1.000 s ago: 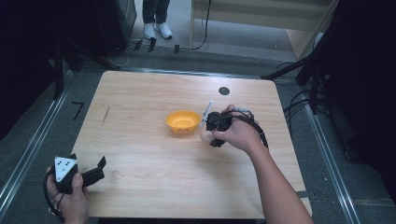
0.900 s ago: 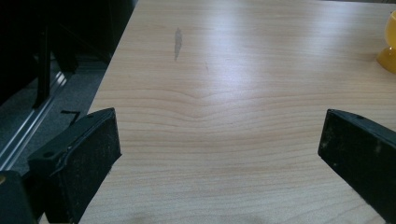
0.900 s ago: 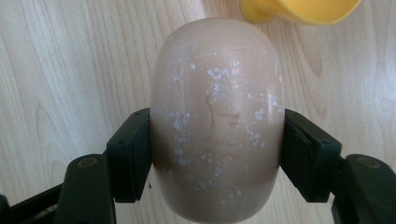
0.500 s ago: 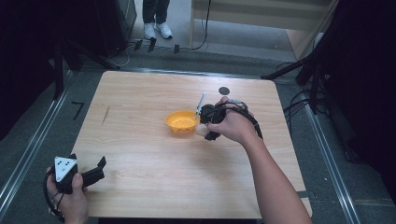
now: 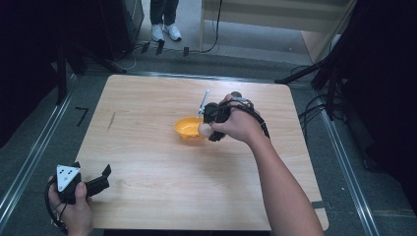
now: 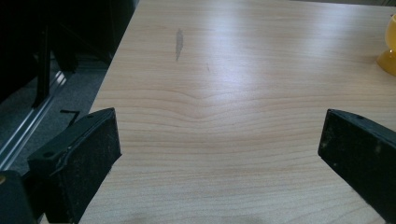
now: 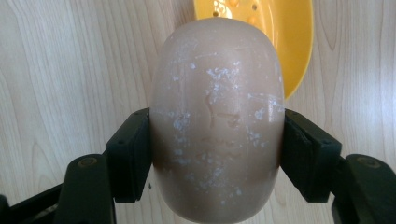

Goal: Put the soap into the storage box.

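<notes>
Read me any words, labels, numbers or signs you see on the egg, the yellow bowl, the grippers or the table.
None: no readable text in these pictures.
Beige egg-shaped object, held in the right hand-held gripper: only white scuffs and faint scratches, no lettering.
Yellow plastic bowl: plain.
Grey three-cornered plate on the left hand-held gripper: dark dots, no characters.
Light wooden table: wood grain and a dark smudge.

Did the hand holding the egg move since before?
Yes. The right gripper with the egg moved left across the table, up to the yellow bowl.
</notes>
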